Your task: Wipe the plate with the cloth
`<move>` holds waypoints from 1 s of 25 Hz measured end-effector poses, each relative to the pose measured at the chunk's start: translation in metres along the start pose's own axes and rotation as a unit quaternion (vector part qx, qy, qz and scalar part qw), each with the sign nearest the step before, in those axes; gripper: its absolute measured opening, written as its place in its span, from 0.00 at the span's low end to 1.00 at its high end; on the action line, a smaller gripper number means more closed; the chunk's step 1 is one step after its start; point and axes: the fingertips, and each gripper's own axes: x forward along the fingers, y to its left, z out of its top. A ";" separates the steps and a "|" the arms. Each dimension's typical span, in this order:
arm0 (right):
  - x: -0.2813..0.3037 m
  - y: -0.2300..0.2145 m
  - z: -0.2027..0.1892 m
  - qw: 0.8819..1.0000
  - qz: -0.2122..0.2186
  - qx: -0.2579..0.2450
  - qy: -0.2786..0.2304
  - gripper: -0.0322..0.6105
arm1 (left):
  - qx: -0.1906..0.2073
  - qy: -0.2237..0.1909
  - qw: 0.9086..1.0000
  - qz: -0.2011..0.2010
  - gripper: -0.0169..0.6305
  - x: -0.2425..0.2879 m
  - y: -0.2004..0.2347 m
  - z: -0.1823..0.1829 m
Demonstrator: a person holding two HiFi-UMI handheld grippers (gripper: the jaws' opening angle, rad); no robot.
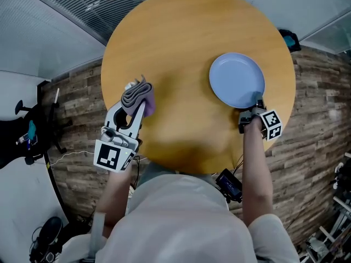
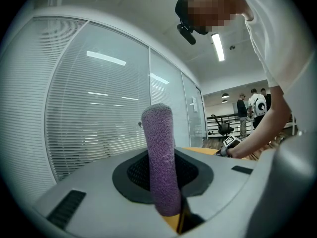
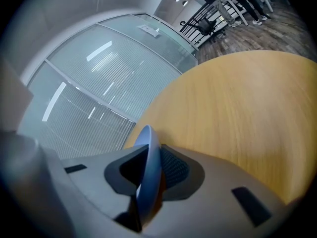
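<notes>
Right gripper (image 1: 256, 105): pinching the near rim of the blue plate (image 1: 236, 80), out over the right side of the round wooden table (image 1: 192, 32). Left gripper (image 1: 135, 106): squeezed tight on a folded purple-grey cloth (image 1: 137, 94), up by the table's left edge, well apart from the plate.
</notes>
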 end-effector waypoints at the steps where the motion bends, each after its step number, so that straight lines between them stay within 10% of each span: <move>1: 0.000 -0.001 0.000 1.000 -0.003 -0.003 0.000 0.17 | -0.001 0.000 1.000 0.000 0.15 -0.001 -0.001 0.000; 12: 0.007 0.002 -0.019 0.996 -0.008 -0.049 0.076 0.16 | -0.012 0.008 1.000 -0.009 0.15 -0.013 0.001 -0.010; 25: -0.003 0.001 -0.026 0.984 -0.028 -0.114 0.132 0.44 | -0.027 -0.001 0.999 -0.023 0.15 -0.021 0.012 -0.011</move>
